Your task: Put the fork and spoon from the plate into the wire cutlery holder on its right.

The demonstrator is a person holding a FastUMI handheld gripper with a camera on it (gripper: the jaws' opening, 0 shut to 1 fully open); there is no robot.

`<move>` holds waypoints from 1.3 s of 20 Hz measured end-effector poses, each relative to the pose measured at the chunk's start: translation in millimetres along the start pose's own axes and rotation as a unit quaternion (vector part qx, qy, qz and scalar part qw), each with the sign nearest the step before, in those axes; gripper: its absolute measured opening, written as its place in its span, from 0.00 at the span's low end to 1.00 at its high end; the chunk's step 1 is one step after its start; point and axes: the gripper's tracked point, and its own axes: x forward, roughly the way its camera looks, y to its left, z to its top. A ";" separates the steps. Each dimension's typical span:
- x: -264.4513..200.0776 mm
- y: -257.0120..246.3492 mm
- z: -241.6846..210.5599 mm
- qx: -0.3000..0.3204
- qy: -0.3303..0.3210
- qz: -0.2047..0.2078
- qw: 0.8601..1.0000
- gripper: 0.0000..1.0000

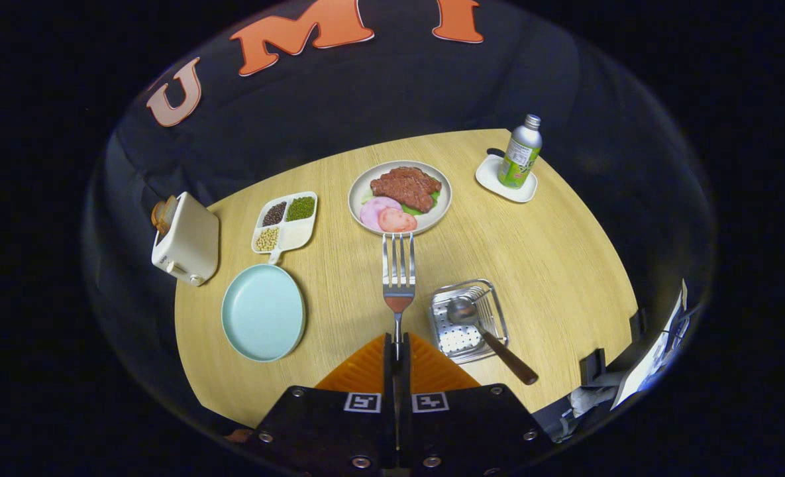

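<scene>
Black cloth hangs behind a pale wooden desk (551,265) whose far edge curves under it. On that desk the claw (397,348) is closed narrow on the fork (399,278): both fingers press the thin handle between them, and the tines point away, out over bare wood toward the plate of meat and sliced sausage (400,197) near the far edge. The fork looks lifted clear of the desk, though its height cannot be told for sure. The empty pale-blue plate (263,312) lies well to the left of the fingers, near the desk's left edge. Just to the right of the fork sits the wire cutlery holder (466,319), and the spoon (485,331) already rests in it, bowl down in the basket and wooden handle leaning out toward the near edge. So the spoon appears done and the fork is the step in hand.

To do it well, the fork should travel right until its tines stand over the open part of the holder, beside the spoon's bowl rather than over it. Tipping the tines down before lowering would let them slip inside the wire rim instead of catching on it. The spoon's handle crosses the near side of the basket, so the approach is best kept clear of it. The grip is far back on a slim handle, so a slow swing would keep the fork from twisting; release only once the tines rest inside
</scene>
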 end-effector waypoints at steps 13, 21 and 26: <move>0.3 -66.7 -51.3 -0.132 0.195 -0.003 0.972 0.03; 19.1 -75.7 -48.6 -0.135 0.245 -0.023 0.960 0.04; 22.6 -70.1 -30.6 -0.113 0.226 -0.013 0.968 0.06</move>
